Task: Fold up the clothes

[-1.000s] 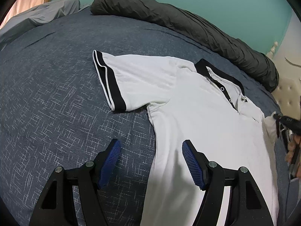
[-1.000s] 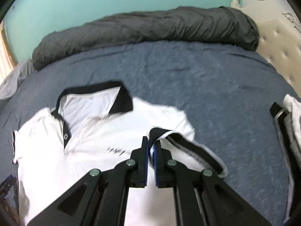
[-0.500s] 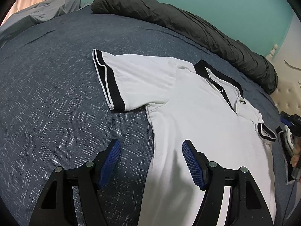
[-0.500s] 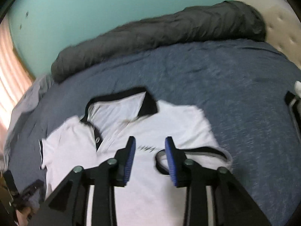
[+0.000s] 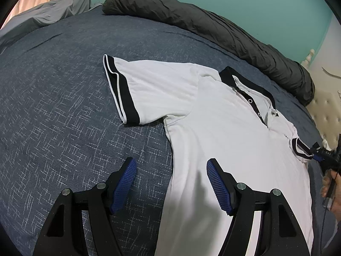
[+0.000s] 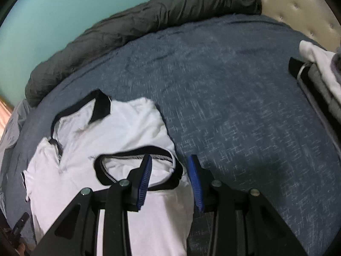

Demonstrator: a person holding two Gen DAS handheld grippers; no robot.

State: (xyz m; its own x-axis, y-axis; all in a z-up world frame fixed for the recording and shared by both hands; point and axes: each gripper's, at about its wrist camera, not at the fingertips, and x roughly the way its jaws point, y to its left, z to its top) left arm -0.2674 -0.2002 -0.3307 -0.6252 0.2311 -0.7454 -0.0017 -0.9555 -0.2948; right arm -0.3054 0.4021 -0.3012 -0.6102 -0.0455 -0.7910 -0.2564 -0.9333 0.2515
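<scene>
A white polo shirt point(image 5: 223, 128) with black collar and cuffs lies face up on the blue bedspread point(image 5: 64, 106). Its one sleeve point(image 5: 149, 85) is spread out flat. The other sleeve point(image 6: 138, 166) is folded in over the chest, cuff point(image 5: 298, 147) uppermost. My right gripper point(image 6: 170, 157) is open just over that cuff's outer end at the shirt's edge, pads not pressing it. My left gripper point(image 5: 170, 162) hangs open over the shirt's side seam, below the spread sleeve, gripping nothing. In the left wrist view the right gripper point(image 5: 319, 155) and a hand point(image 5: 328, 183) show at the far right.
A rolled dark grey duvet point(image 5: 213, 27) lies along the teal wall. A tufted cream headboard point(image 6: 298, 4) is at the right, with a stack of folded clothes point(image 6: 315, 68) beside it. A grey sheet point(image 5: 53, 10) lies at the far left corner.
The right gripper, shut on the sleeve cuff a second ago, has opened and let it go, then shifted toward the shirt's edge. The sleeve now rests on the chest. The left gripper stayed still.
</scene>
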